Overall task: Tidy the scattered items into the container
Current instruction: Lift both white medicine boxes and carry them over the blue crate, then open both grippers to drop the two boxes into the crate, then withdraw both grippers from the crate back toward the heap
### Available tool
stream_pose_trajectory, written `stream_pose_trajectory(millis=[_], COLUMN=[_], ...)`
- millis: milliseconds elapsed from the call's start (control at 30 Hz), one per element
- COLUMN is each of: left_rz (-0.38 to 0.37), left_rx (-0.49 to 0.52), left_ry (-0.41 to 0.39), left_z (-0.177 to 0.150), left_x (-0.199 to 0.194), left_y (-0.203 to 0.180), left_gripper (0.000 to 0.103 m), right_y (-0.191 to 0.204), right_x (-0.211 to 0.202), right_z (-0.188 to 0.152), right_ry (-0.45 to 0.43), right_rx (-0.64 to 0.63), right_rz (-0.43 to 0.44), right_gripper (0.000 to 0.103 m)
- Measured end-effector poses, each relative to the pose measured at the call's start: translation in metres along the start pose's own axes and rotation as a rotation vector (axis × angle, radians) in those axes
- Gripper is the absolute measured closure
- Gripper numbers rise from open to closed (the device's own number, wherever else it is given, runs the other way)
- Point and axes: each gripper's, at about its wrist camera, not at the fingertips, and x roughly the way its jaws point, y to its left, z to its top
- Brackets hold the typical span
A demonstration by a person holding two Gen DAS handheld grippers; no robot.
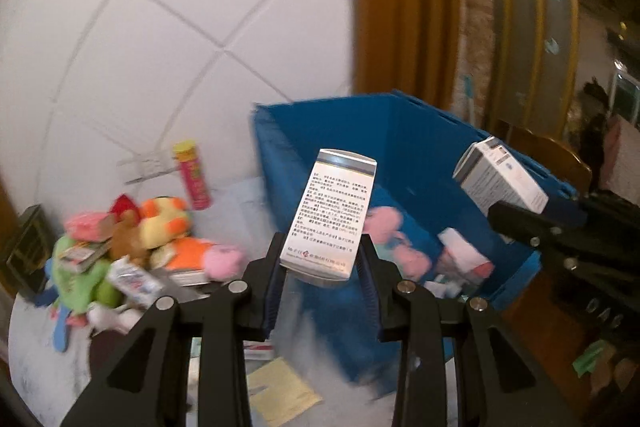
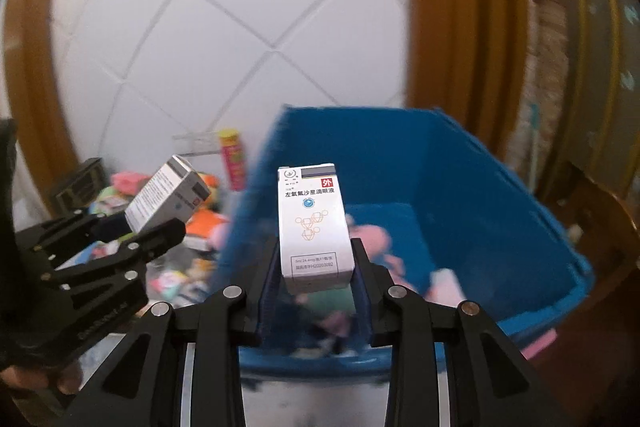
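My left gripper (image 1: 320, 245) is shut on a white medicine box (image 1: 332, 211) with printed text, held upright over the near left edge of the blue bin (image 1: 412, 131). My right gripper (image 2: 316, 247) is shut on a white eye-drop box (image 2: 310, 219), upright above the blue bin (image 2: 452, 171). Each view shows the other hand: the right gripper (image 1: 532, 209) with its box (image 1: 500, 179) at the bin's right rim, and the left gripper (image 2: 136, 229) with its box (image 2: 168, 197) to the left. A pink plush (image 1: 384, 227) and white packets lie in the bin.
Left of the bin lies a pile of plush toys and small packets (image 1: 140, 239) on a white table top (image 1: 36, 367). A pink tube with a yellow cap (image 1: 191, 175) leans on the tiled wall. A dark box (image 1: 28, 247) and a yellow paper (image 1: 280, 391) lie nearby.
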Motion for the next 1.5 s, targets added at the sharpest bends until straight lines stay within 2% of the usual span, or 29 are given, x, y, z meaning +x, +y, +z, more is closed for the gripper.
stream_pose_trajectory(millis=[100,233,400,700,733,767,800,833,867,967,1033,1300,1500], left_rz=[-0.007,-0.02,-0.02,-0.018,-0.017,-0.017,-0.016,-0.014,-0.007,0.016,0.027,0.133,0.233], left_rx=[0.031,0.05,0.058,0.071,0.065,0.057,0.051,0.045,0.049,0.046,0.031,-0.033,-0.065], left_ry=[0.088,0.184,0.202,0.228,0.226,0.224,0.212,0.199,0.179,0.144,0.122,0.051,0.053], left_z=[0.01,0.007,0.005,0.002,0.003,0.004,0.005,0.007,0.009,0.013,0.014,-0.005,-0.049], left_x=[0.029,0.065,0.078,0.099,0.099,0.098,0.096,0.094,0.09,0.079,0.07,0.018,-0.029], left_y=[-0.033,-0.059,-0.065,-0.074,-0.073,-0.072,-0.072,-0.071,-0.071,-0.065,-0.056,0.01,0.078], left_gripper=[0.069,0.069,0.069,0.068,0.06,0.042,0.034,0.02,0.016,0.004,0.004,0.004,0.004], right_y=[-0.039,-0.07,-0.101,-0.115,-0.116,-0.117,-0.118,-0.119,-0.12,-0.099,-0.084,-0.026,0.02], right_x=[0.019,0.042,0.06,0.07,0.071,0.071,0.072,0.072,0.072,0.064,0.057,0.033,0.014], right_z=[-0.006,-0.018,-0.031,-0.028,-0.027,-0.027,-0.026,-0.026,-0.025,-0.024,-0.022,-0.018,-0.018], right_ry=[0.056,0.115,0.156,0.157,0.155,0.153,0.151,0.149,0.147,0.121,0.104,0.034,-0.014], right_rx=[0.031,0.068,0.102,0.103,0.103,0.103,0.103,0.103,0.103,0.095,0.089,0.066,0.046], right_rz=[-0.033,-0.059,-0.089,-0.121,-0.126,-0.13,-0.135,-0.139,-0.144,-0.126,-0.113,-0.063,-0.018], right_gripper=[0.071,0.071,0.071,0.07,0.068,0.06,0.056,0.039,0.019,0.005,0.0,0.0,0.0])
